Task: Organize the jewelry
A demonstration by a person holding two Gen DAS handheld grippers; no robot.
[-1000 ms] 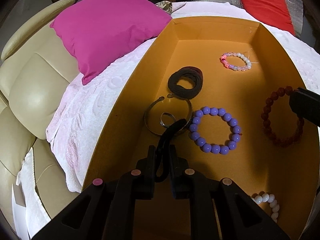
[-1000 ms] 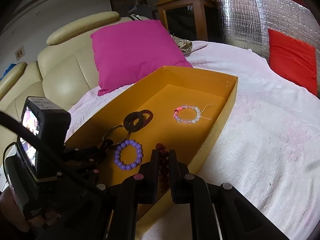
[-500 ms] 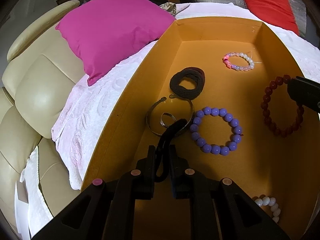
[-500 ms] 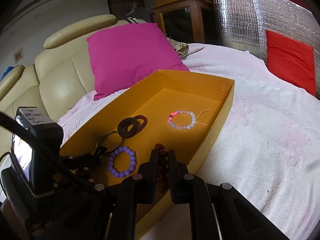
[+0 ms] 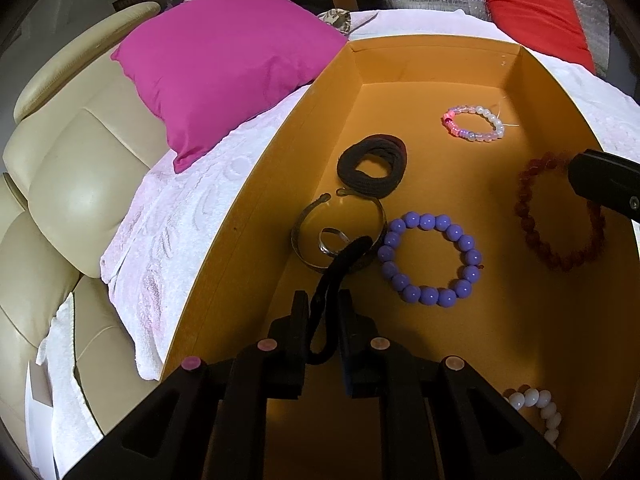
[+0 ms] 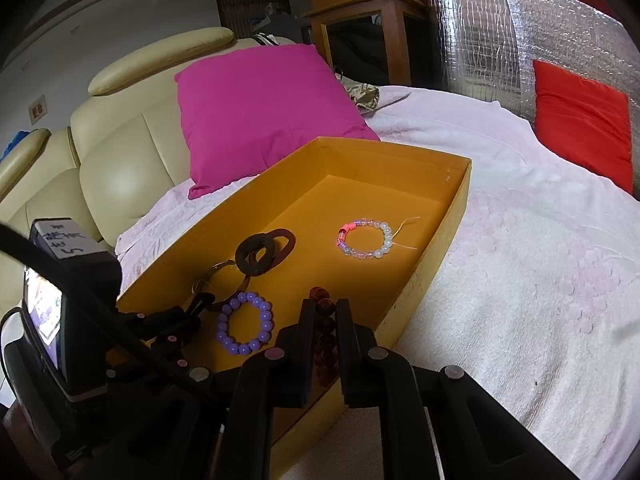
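An orange box (image 5: 248,208) lies on a pink-covered bed. Inside it are a purple bead bracelet (image 5: 430,260), a black coiled band (image 5: 372,170), a metal bangle (image 5: 304,240) with a ring (image 5: 330,240) inside it, a pink-white bead bracelet (image 5: 474,122) and a white bead bracelet (image 5: 536,408). My left gripper (image 5: 324,312) is shut on a black hair tie (image 5: 340,268) above the bangle. My right gripper (image 6: 323,320) is shut on a dark red bead bracelet (image 6: 324,332), which hangs over the box's right side (image 5: 560,216).
A magenta pillow (image 6: 264,108) leans on the cream sofa back (image 6: 120,168) to the left of the box. A red cushion (image 6: 580,116) lies far right by a foil sheet (image 6: 520,32). The box (image 6: 440,240) has pink bedding (image 6: 520,260) to its right.
Both grippers have drawn back and up a little from the box, so it looks smaller. Each keeps its hold. The items in the box have not moved.
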